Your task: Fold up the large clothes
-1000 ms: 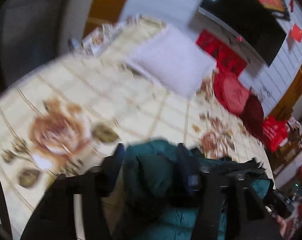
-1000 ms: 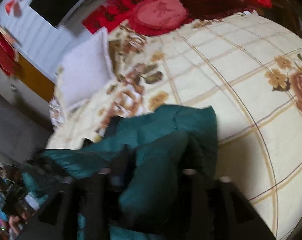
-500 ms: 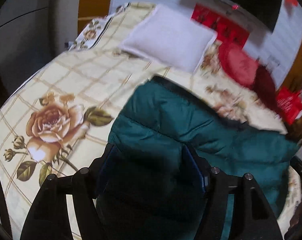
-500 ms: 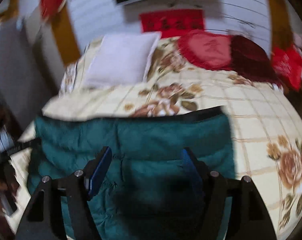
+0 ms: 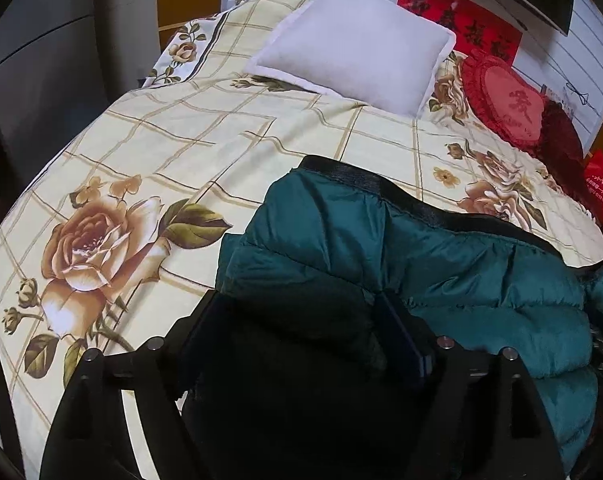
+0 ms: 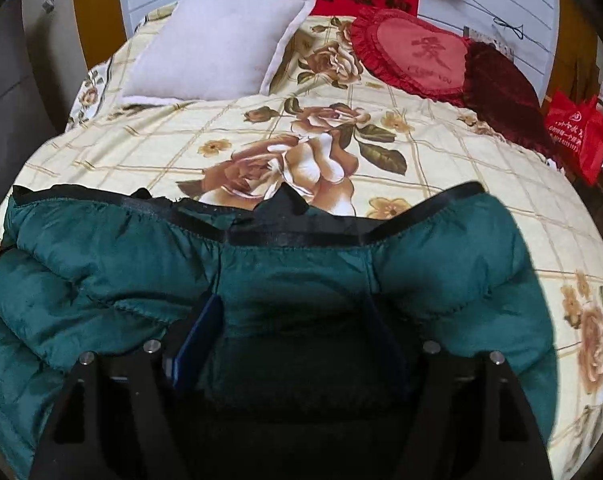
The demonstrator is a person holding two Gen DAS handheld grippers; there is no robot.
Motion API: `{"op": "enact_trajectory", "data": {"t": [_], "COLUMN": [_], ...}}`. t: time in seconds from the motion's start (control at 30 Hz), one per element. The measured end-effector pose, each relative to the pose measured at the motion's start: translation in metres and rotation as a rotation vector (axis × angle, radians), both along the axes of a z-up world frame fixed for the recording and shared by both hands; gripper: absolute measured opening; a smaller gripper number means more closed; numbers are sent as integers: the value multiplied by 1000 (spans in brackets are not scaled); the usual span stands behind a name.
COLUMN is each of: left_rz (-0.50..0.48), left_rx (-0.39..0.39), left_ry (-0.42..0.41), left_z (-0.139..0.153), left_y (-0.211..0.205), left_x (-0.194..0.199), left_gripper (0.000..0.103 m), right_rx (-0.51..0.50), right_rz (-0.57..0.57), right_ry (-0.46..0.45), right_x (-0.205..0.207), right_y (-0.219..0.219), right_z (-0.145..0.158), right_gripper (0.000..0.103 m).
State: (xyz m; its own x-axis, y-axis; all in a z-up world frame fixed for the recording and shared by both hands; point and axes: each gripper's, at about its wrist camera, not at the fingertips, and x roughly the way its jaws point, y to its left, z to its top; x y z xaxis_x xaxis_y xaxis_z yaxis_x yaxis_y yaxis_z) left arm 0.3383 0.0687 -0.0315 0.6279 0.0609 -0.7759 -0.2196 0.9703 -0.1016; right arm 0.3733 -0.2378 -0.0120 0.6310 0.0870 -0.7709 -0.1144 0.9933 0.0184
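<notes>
A dark teal puffer jacket (image 5: 461, 264) (image 6: 81, 264) with a black hem band lies spread across the near part of a floral bedspread (image 5: 181, 140) (image 6: 441, 168). My left gripper (image 5: 301, 320) stands over the jacket's left end. Its jaws are opening, and a shadowed fold of jacket sits loosely between them. My right gripper (image 6: 297, 320) is at the jacket's middle, its jaws still easing wider. Bunched teal fabric fills the gap between its pads and touches both of them.
A white pillow (image 5: 353, 40) (image 6: 217, 44) lies at the head of the bed. Beside it are a red heart cushion (image 5: 505, 96) (image 6: 413, 56) and a dark red cushion (image 6: 501, 92). A red bag (image 6: 577, 136) stands off the bed's right edge.
Both grippers came forward and down with the jacket. It went from a bunched, hanging bundle to lying spread on the bed. Both pairs of jaws stand wider than before.
</notes>
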Motion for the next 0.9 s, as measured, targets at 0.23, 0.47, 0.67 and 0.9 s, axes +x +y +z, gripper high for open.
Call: {"op": "enact_trajectory", "data": {"t": [0.23, 0.47, 0.67, 0.9], "left_rz": [1, -2, 0, -3], "left_rx": [12, 29, 57, 51], "left_ry": [-5, -5, 0, -4], "left_z": [-2, -3, -6, -6], "left_y": [0, -3, -7, -6], "left_x": [3, 6, 11, 11], "left_gripper": [62, 63, 65, 65], "right_rx": [127, 91, 109, 34], "right_rz": [170, 157, 164, -4], "right_ry": [-88, -27, -17, -81], "right_x": [-39, -8, -11, -25], "right_y": [36, 58, 49, -37], "right_z": [42, -8, 4, 35], "right_gripper": [77, 83, 83, 84]}}
